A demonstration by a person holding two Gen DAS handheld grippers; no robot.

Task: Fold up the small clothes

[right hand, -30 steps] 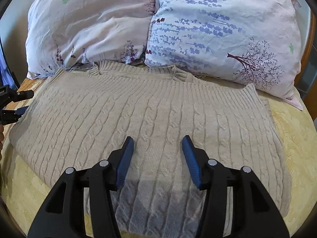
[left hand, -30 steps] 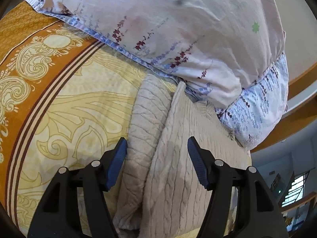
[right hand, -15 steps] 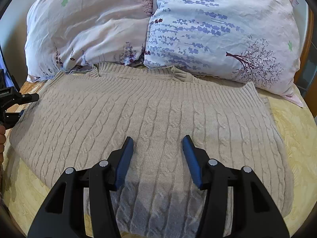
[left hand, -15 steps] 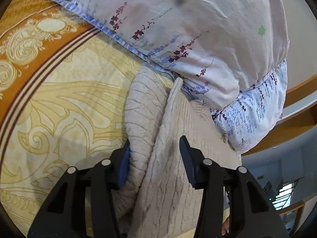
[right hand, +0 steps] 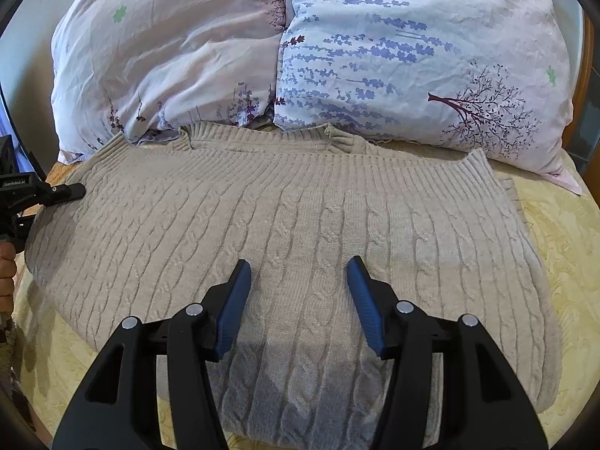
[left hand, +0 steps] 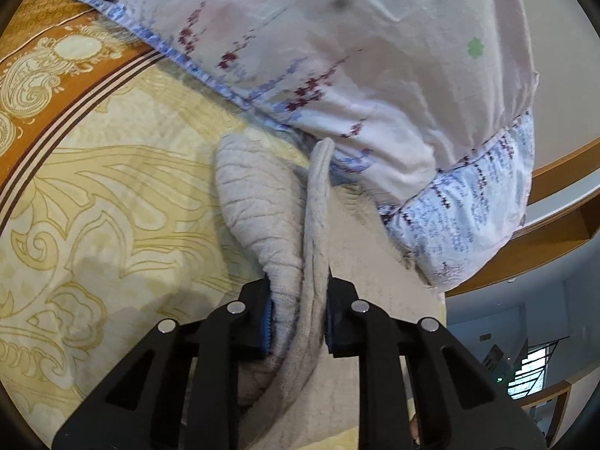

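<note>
Right gripper (right hand: pixel 298 300): jaws released and spread, hovering above the near middle of the sweater (right hand: pixel 300 225), its shadow falling on the knit below.

Sweater: beige cable knit, spread flat on the bed cover (right hand: pixel 562 247), ribbed hem at the far edge, just short of the pillows.

Left gripper (left hand: pixel 298 318): jaws clenched on the sweater's (left hand: pixel 262 225) left side edge, the knit bunched into a raised fold between the blue pads (left hand: pixel 265 320). In the right wrist view this gripper (right hand: pixel 67 191) shows at the sweater's left edge, with part of the person's hand (right hand: pixel 6 277) below it.

Bed cover (left hand: pixel 112 225): pale yellow with scroll pattern beside the sweater, an orange patterned border farther left of it.

Pink pillow (right hand: pixel 168 56): beyond the sweater, far left, its lower edge touching the knit.

Blue floral pillow (right hand: pixel 412 56): beyond the sweater, far right, pressed against the pink pillow, its lower corner lying over the bed cover. From the left wrist view both pillows (left hand: pixel 375 56) crowd close against the far end of the pinched fold.
</note>
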